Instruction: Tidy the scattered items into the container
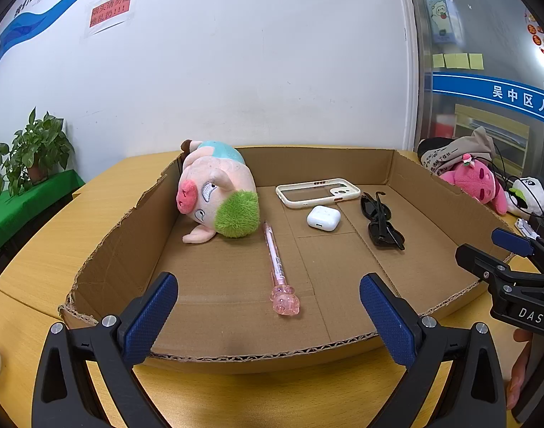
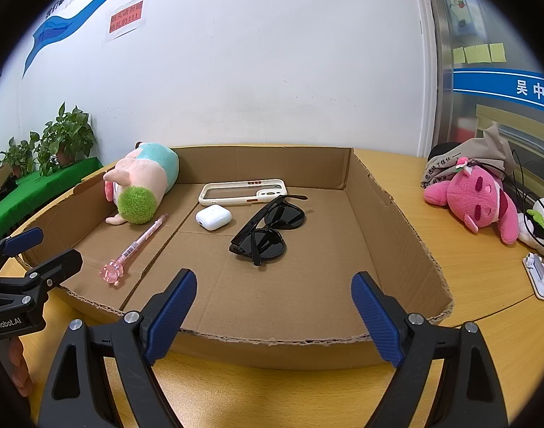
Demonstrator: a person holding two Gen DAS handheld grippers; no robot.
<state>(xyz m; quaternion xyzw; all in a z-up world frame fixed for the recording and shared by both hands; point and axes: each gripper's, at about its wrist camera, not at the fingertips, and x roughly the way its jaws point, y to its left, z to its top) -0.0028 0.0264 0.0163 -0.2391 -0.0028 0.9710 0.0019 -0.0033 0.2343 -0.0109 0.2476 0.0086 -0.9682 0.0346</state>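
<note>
Both tongs [image 1: 268, 315] [image 2: 273, 315] gape empty above cardboard box's [image 2: 272, 353] near rim.

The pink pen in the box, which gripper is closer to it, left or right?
Left. The pink pen lies just ahead of the open left gripper, between its fingers' lines. The right gripper sits farther over, by the sunglasses.

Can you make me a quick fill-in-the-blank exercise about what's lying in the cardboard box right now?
1. The plush pig lies in the cardboard box with a fuzzy ____ patch on its cheek.
2. The white earbud case sits just in front of the ____ case.
3. The pen with the piggy-shaped top is ____ in colour.
4. Both grippers' jaws stand ____.

Missing words: green; phone; pink; open
</note>
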